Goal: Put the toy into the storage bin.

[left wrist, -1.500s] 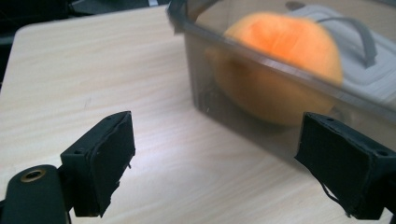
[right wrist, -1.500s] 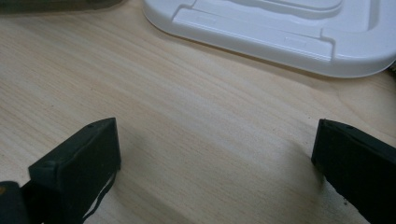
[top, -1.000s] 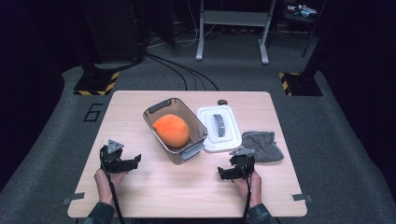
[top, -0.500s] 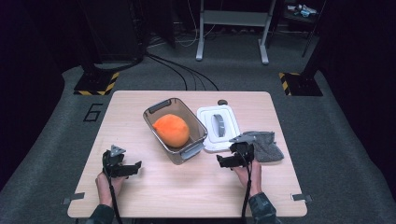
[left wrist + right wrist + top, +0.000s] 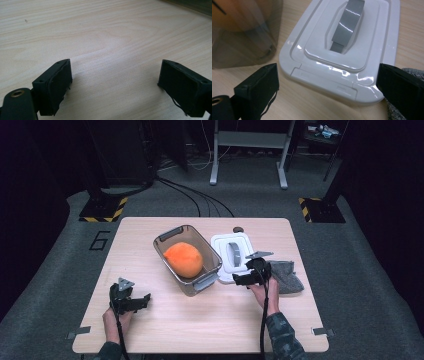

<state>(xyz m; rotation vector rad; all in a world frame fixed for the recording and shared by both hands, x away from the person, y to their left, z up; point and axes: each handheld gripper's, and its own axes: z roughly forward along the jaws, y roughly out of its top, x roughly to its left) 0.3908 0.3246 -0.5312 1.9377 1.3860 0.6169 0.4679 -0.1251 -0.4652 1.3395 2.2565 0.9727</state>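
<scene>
Lay flat on the worktop (image 5: 150, 245) just ahead of the right tongs (image 5: 327, 92), that white lid (image 5: 342, 50), between tub (image 5: 187, 260) and cloth (image 5: 289, 276), long axis running away; tongs agape, just narrowing slightly, nothing gripped. Left tongs (image 5: 115, 90) open, empty, well apart.

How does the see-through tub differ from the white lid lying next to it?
The tub is smoky, see-through and deep, with an orange ball inside; the white lid is opaque, flat and holds nothing. The lid has a grey handle across its middle; the tub has grey clips at its ends. Both rest on the wooden table.
</scene>
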